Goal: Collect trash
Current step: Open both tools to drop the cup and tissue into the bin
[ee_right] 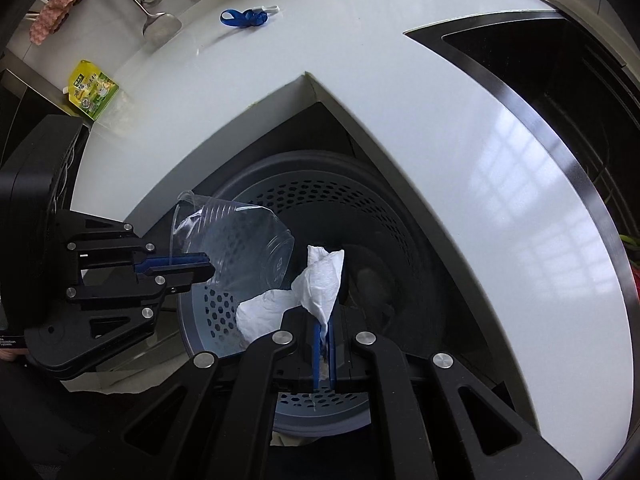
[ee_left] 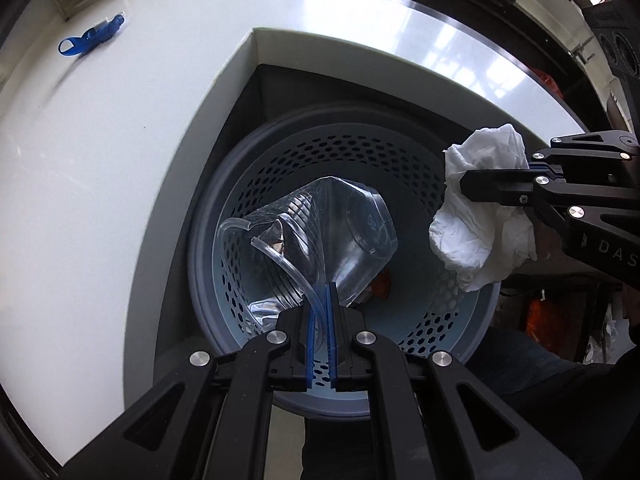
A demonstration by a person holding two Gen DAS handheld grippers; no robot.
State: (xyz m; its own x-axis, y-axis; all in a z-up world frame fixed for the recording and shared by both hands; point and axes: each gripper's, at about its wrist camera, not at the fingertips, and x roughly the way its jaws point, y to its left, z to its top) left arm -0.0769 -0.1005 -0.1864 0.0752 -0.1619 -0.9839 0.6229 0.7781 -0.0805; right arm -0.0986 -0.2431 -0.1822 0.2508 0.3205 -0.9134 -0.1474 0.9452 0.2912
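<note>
Both my grippers hold trash over the bin.
Left wrist: "DAS" reads on my right gripper [ee_left: 460, 188], pinching a crumpled white tissue [ee_left: 480, 236]; my left gripper [ee_left: 323, 292] is clamped on a crushed clear plastic cup [ee_left: 320, 224] above the perforated bin [ee_left: 224, 208].
Right wrist: green pouch [ee_right: 94, 90], print unreadable, lies on the counter [ee_right: 400, 92]; jaws pressed on tissue, above bin.

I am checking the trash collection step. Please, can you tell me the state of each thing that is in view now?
Left gripper: shut on the clear plastic cup.
Clear plastic cup: crushed, tilted, held over the bin.
Right gripper: shut on the white tissue.
White tissue: crumpled, held above the bin.
Perforated trash bin: open, upright, nearly empty.
Blue strap: lying on the white counter, untouched.
Green snack packet: lying at the counter's edge.
</note>
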